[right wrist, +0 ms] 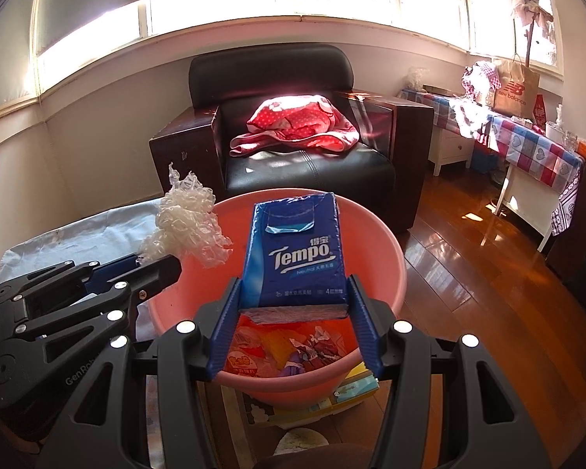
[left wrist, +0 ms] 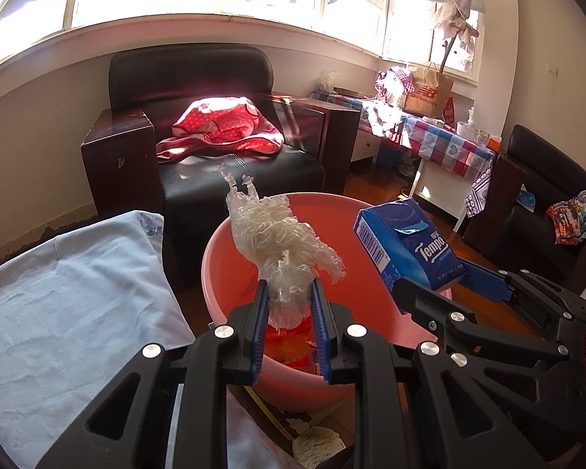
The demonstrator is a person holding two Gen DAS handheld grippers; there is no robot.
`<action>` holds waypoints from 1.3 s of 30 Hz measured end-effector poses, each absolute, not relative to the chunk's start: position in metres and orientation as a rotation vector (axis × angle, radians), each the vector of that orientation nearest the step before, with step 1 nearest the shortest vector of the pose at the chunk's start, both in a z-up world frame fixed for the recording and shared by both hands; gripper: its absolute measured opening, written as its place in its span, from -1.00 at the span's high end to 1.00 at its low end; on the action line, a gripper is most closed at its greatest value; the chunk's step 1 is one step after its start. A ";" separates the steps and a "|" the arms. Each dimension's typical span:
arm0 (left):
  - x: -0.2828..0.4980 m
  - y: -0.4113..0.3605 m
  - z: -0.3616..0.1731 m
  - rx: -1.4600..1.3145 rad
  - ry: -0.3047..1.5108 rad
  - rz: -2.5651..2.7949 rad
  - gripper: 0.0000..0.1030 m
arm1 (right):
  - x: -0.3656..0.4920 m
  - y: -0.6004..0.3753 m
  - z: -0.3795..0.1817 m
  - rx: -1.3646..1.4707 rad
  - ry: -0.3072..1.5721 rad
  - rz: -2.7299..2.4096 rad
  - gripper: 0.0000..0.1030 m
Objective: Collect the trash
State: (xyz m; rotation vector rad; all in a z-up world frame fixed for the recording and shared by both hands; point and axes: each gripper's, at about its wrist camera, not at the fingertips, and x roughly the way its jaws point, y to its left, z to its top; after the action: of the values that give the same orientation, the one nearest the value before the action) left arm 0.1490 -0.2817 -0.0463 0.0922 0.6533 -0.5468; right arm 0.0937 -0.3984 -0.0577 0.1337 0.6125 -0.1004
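Observation:
A pink plastic basin [left wrist: 371, 305] [right wrist: 386, 258] stands in front of both grippers, with several wrappers [right wrist: 293, 348] lying in its bottom. My left gripper [left wrist: 289, 289] is shut on a crumpled clear plastic wrap [left wrist: 277, 234] and holds it over the basin's near left side. The same wrap [right wrist: 187, 219] shows at the left in the right wrist view, above the left gripper [right wrist: 156, 265]. My right gripper [right wrist: 295, 285] is shut on a blue Tempo tissue pack [right wrist: 297, 250], held flat above the basin. In the left wrist view that pack [left wrist: 406, 242] hangs over the basin's right rim in the right gripper [left wrist: 429, 285].
A black leather armchair [left wrist: 230, 125] with a red dotted cloth [left wrist: 222, 125] stands behind the basin. A light blue sheet [left wrist: 70, 305] covers a surface at the left. A table with a checked cloth [right wrist: 527, 144] and a paper bag stands at the right on the wooden floor [right wrist: 468, 265].

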 end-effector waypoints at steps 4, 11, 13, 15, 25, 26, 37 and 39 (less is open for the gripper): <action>0.152 -0.286 -0.050 0.098 0.667 -0.534 0.59 | 0.102 -0.400 -0.063 0.137 0.650 -0.103 -0.06; 0.157 -0.284 -0.055 0.088 0.685 -0.504 0.27 | 0.109 -0.407 -0.073 0.169 0.689 -0.114 -0.07; 0.158 -0.283 -0.055 0.086 0.680 -0.495 0.13 | 0.109 -0.410 -0.073 0.167 0.686 -0.119 -0.07; 0.157 -0.281 -0.053 0.079 0.674 -0.501 0.07 | 0.108 -0.411 -0.072 0.170 0.681 -0.123 -0.07; 0.148 -0.276 -0.045 0.091 0.659 -0.491 0.04 | 0.095 -0.407 -0.064 0.168 0.652 -0.128 -0.07; 0.146 -0.275 -0.044 0.093 0.656 -0.487 0.04 | 0.094 -0.405 -0.063 0.167 0.649 -0.129 -0.07; 0.127 -0.256 -0.030 0.078 0.635 -0.459 0.04 | 0.070 -0.389 -0.051 0.149 0.605 -0.140 -0.07; 0.123 -0.252 -0.026 0.072 0.630 -0.455 0.04 | 0.066 -0.384 -0.048 0.137 0.589 -0.146 -0.07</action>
State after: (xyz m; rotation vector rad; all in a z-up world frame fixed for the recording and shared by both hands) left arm 0.1228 -0.2516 -0.0264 0.0720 0.6296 -0.4546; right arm 0.0655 -0.3840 -0.0480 0.1373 0.5894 -0.1459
